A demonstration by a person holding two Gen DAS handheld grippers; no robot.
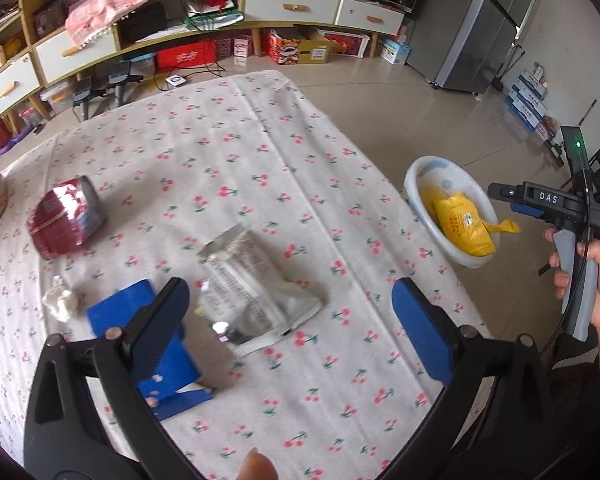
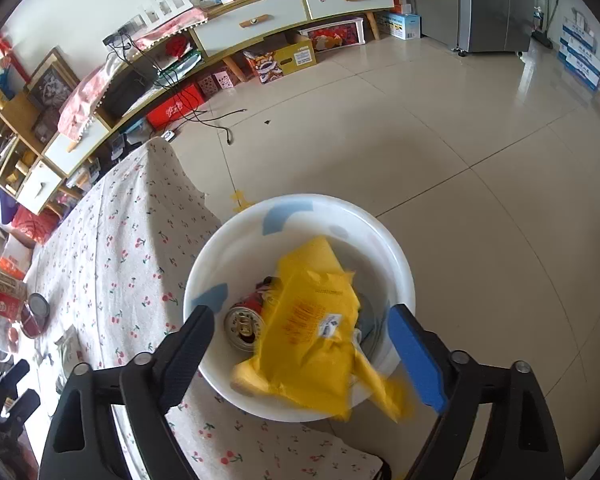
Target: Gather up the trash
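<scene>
- Left gripper [image 1: 290, 308]: jaws spread wide, nothing between the pads; hovers tilted down over the table, above the silver foil wrapper [image 1: 256, 292].
- Right gripper [image 2: 300, 344]: jaws wide, pads not pressing on anything; poised over the white bin [image 2: 300, 208], which stands on the floor just beside the table edge.
- Yellow plastic bag [image 2: 312, 332]: lies in the bin, one blurred corner draped over the near rim; apparently just let go, and not fully settled.
- Red drink can [image 2: 246, 320]: already in the bin, part-covered by the bag.
- Trash left on the cherry-print tablecloth [image 1: 340, 360]: silver foil wrapper, flat and crinkled, mid-table; blue carton [image 1: 120, 308], partly under the left finger; crumpled clear wrapper [image 1: 60, 300], just beside the carton; red tin [image 1: 66, 222], on its side, further left.
- Step in hand, as judged: left gripper goes for the foil wrapper.
- Handling advice: foil lies flat, so come down steeply, straddle a raised crease or edge, and close fully before lifting.
- Risk: thin foil may slip, or the cloth may be pinched with it.
</scene>
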